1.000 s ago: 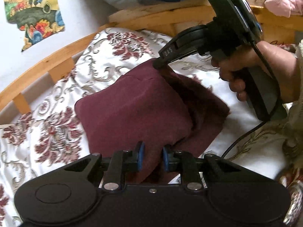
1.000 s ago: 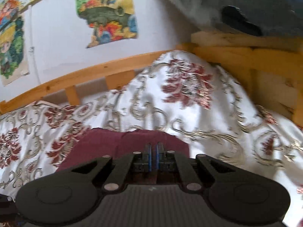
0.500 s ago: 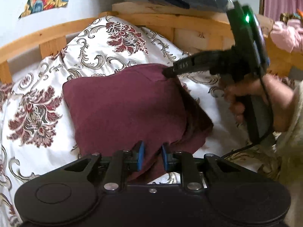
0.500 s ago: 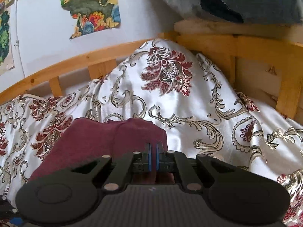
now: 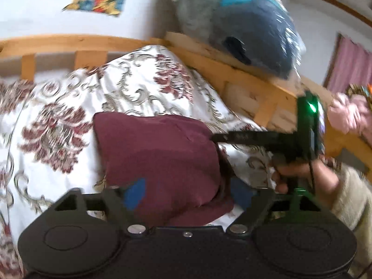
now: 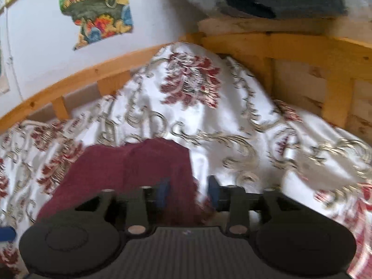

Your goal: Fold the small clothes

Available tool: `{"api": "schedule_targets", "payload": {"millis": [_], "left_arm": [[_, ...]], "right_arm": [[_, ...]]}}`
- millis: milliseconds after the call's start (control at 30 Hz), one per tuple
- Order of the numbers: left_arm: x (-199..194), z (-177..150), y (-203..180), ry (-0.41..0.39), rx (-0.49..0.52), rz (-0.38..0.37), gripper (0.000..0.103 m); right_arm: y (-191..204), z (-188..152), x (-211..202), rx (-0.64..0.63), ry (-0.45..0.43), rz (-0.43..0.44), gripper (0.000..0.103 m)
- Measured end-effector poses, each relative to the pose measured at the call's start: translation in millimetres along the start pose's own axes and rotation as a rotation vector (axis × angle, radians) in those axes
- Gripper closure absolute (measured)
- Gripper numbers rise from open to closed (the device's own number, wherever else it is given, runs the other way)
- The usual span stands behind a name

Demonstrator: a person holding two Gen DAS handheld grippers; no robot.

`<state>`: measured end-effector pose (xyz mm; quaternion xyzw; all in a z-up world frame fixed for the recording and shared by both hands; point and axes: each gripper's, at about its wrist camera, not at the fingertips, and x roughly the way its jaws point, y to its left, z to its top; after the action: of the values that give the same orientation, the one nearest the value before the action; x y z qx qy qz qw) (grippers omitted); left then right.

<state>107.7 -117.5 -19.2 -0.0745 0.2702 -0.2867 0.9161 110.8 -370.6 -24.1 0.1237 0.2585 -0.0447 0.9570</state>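
A maroon garment (image 5: 158, 153), folded into a rough rectangle, lies on the floral bedspread (image 5: 58, 107). My left gripper (image 5: 188, 193) is at its near edge. Its jaws are opening wide, with the cloth's edge between the blue pads (image 5: 134, 193) but not pressed. In the right wrist view the garment (image 6: 121, 169) reaches up to my right gripper (image 6: 187, 191). Those jaws are also opening, a corner of cloth loose between them. The left wrist view shows the right gripper (image 5: 215, 137) edge-on at the garment's far right edge, held by a hand (image 5: 293, 174).
A wooden bed frame (image 5: 232, 69) runs round the far side of the bed. A blue-grey bundle in plastic (image 5: 244, 30) rests on its rail. Pink cloth (image 5: 348, 114) lies at the far right. A colourful poster (image 6: 97, 16) hangs on the white wall.
Both grippers were shut on the maroon garment and have now let go, the left opening wider than the right. The left gripper has rolled and shifted; the garment lies flat.
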Motion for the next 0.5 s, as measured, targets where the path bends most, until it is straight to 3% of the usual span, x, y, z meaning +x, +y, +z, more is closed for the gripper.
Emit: {"api": "schedule_targets", "payload": {"millis": [33, 133, 267, 400, 500], "left_arm": [[-0.3, 0.5, 3.0, -0.003, -0.033, -0.003, 0.013], [0.4, 0.5, 10.9, -0.012, -0.1, 0.016, 0.007], [1.5, -1.0, 21.9, -0.011, -0.176, 0.099, 0.003], [6.3, -4.5, 38.9, 0.038, -0.283, 0.166, 0.003], [8.2, -7.0, 49.2, 0.075, -0.334, 0.203, 0.003]], "right_arm": [[-0.2, -1.8, -3.5, -0.004, 0.005, -0.01, 0.049], [-2.9, -13.0, -24.0, 0.004, 0.011, -0.02, 0.029], [-3.6, -29.8, -48.1, 0.022, 0.02, 0.027, 0.02], [12.7, -39.9, -54.2, -0.028, 0.052, 0.091, 0.02], [30.5, -48.8, -45.7, -0.098, 0.101, 0.104, 0.034]]}}
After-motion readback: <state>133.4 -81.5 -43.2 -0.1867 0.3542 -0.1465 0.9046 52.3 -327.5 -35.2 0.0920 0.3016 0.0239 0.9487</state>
